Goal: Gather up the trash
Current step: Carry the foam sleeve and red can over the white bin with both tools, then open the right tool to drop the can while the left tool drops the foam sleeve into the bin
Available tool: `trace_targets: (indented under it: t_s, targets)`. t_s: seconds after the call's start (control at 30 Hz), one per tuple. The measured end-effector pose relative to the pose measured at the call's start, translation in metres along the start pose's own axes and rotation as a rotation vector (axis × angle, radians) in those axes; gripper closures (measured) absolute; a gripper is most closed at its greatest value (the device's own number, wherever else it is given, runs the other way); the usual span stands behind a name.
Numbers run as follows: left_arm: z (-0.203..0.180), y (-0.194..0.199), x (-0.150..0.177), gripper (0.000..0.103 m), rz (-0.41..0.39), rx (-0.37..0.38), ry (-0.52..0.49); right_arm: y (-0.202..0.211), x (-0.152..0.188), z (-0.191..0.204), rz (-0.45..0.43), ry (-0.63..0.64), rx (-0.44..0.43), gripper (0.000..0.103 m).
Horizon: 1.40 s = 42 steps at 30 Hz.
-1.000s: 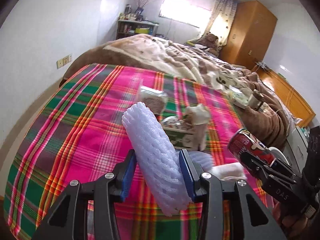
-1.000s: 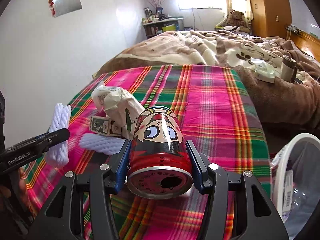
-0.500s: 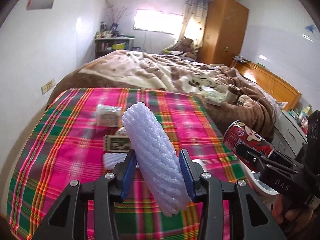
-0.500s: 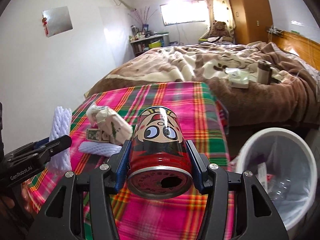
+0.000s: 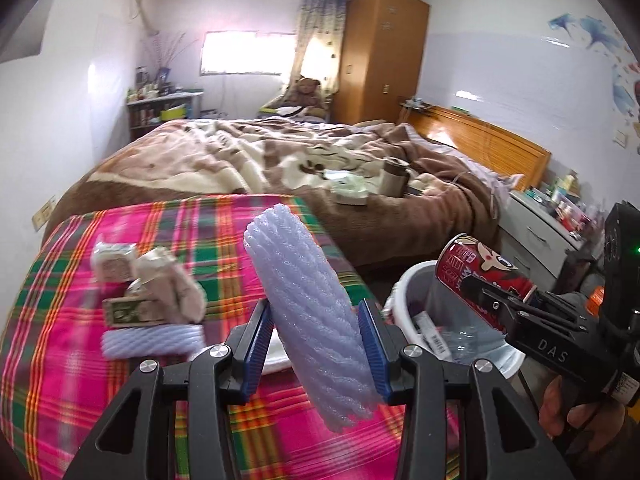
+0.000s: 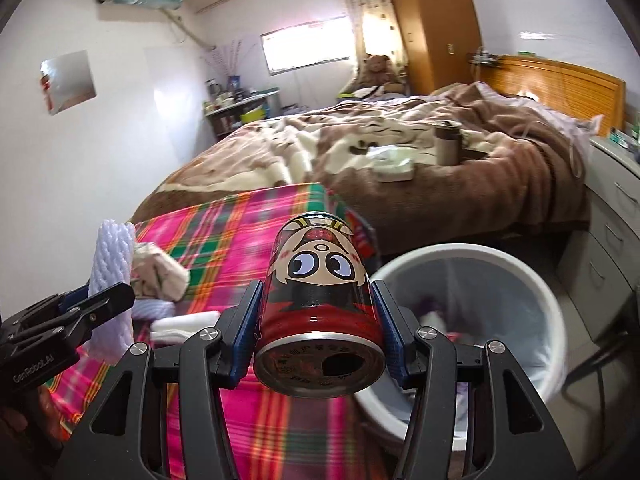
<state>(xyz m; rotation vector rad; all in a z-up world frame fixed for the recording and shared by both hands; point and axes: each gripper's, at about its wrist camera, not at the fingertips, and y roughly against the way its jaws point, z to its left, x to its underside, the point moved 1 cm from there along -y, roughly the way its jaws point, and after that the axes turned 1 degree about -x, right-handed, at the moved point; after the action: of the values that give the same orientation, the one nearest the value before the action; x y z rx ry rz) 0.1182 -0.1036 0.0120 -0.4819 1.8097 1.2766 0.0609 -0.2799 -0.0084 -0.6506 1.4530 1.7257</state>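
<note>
Two loads riding toward bin at once.

Left wrist view: left gripper (image 5: 316, 340) fingers pinching foam sleeve (image 5: 306, 308), sleeve standing tilted over plaid table (image 5: 60, 360). Bin (image 5: 404, 292) lying to right, off table edge; right gripper carrying can (image 5: 480, 280) over its rim. More foam (image 5: 152, 340) and wrapper (image 5: 168, 284) waiting on table.

Right wrist view: right gripper (image 6: 318, 334) fingers gripping can (image 6: 318, 312), bin (image 6: 560, 320) sitting lower right. Advice: centring can over opening before letting go; bringing sleeve fully past rim, since light foam is likely bouncing out.

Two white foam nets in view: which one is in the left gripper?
The upright foam net, clamped between the left gripper pads. The other foam net lies flat on the plaid cloth beside a small box.
</note>
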Motion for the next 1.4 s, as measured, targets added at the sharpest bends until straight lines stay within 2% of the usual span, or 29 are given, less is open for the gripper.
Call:
trace_targets:
  t_s: [0.3,0.4,0.53,0.7,1.13,1.3,1.4]
  targets:
    - [-0.052,-0.024,-0.005,0.059,0.009,0.094,-0.062,0.005,0.000,-0.036,-0.002,-0.038,0.080,0.049]
    - [-0.070,-0.035,-0.005,0.059,0.021,0.127,-0.080,0.003,0.002,-0.052,0.017,-0.052,0.124,0.049]
    - [-0.094,-0.052,-0.002,0.059,0.049,0.168,-0.113,0.000,0.007,-0.075,0.044,-0.094,0.138,0.048]
    - [-0.117,-0.070,-0.001,0.059,0.078,0.180,-0.145,-0.003,0.011,-0.092,0.068,-0.116,0.155,0.048]
    - [-0.147,-0.100,0.002,0.059,0.127,0.226,-0.171,-0.017,0.018,-0.123,0.141,-0.151,0.202,0.048]
    - [-0.147,-0.105,0.002,0.051,0.141,0.229,-0.158,-0.021,0.020,-0.128,0.170,-0.154,0.220,0.048]
    - [-0.144,-0.105,0.001,0.039,0.138,0.233,-0.141,-0.017,0.018,-0.128,0.158,-0.152,0.221,0.038]
